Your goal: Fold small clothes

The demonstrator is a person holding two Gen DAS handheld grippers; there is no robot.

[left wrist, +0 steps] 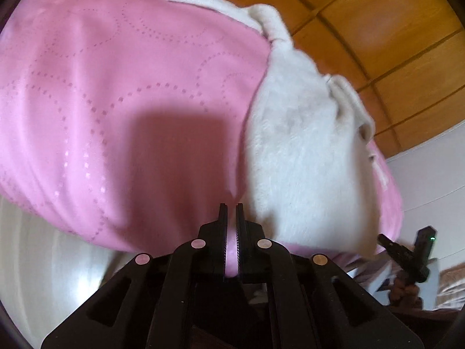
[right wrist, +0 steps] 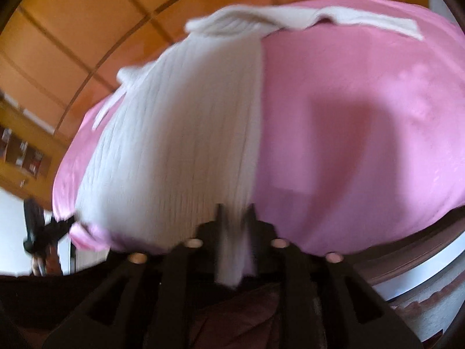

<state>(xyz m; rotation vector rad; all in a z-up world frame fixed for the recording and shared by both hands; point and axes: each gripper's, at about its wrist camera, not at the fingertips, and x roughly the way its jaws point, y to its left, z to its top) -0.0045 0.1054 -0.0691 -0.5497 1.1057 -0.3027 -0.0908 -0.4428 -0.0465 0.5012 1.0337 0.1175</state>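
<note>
On pink cover (left wrist: pixel 116 87), one white garment (left wrist: pixel 299 151)

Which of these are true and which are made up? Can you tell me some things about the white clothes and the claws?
1. The white garment lies on a pink cover. True.
2. The left claw is wide open. False: its two sides are almost together, with nothing white between them.
3. White cloth sits between the sides of the right claw. True.
4. The floor beyond the cover is grey carpet. False: it is orange-brown wood.
5. The garment is black. False: it is white and ribbed.
</note>
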